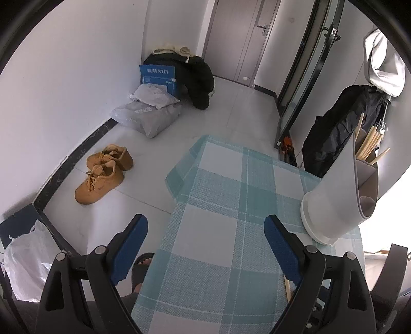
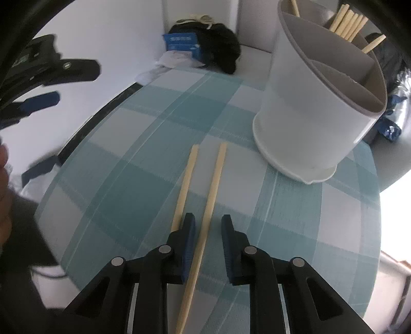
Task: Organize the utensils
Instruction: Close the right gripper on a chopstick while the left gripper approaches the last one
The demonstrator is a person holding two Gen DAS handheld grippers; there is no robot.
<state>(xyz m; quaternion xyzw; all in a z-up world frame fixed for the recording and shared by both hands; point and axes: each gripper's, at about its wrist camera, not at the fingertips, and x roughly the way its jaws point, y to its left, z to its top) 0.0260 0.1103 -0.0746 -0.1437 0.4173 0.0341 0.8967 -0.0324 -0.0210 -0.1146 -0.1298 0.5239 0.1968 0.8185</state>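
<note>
The left gripper (image 1: 205, 246) hangs wide and empty over the near left edge of the table (image 2: 123, 179), which wears a blue-and-white checked cloth; it holds nothing and plays no part in the pick-up for now.

Two loose chopsticks lie side by side near the middle of the table, close but apart, both pointing away toward the far edge. The left chopstick (image 2: 186, 185) runs just outside the right gripper's left finger. The right chopstick (image 2: 209, 203) lies between the fingers of the right gripper (image 2: 206, 223), which are narrowly spread around it and not yet pressing on it, as far as the view shows.

To do this step well, I judge the fingers should close squarely on the right chopstick alone, keeping the left finger from nudging its neighbour. A grip nearer the stick's middle would likely balance it better for tipping it upright afterwards.

At the far right corner of the table stands a white holder (image 2: 316, 102) with inner dividers, its rim grey. In its back compartment stands a bunch of chopsticks (image 2: 346, 21); about seven or eight tips show, though the exact count is hard to tell. The front compartments look empty.
</note>
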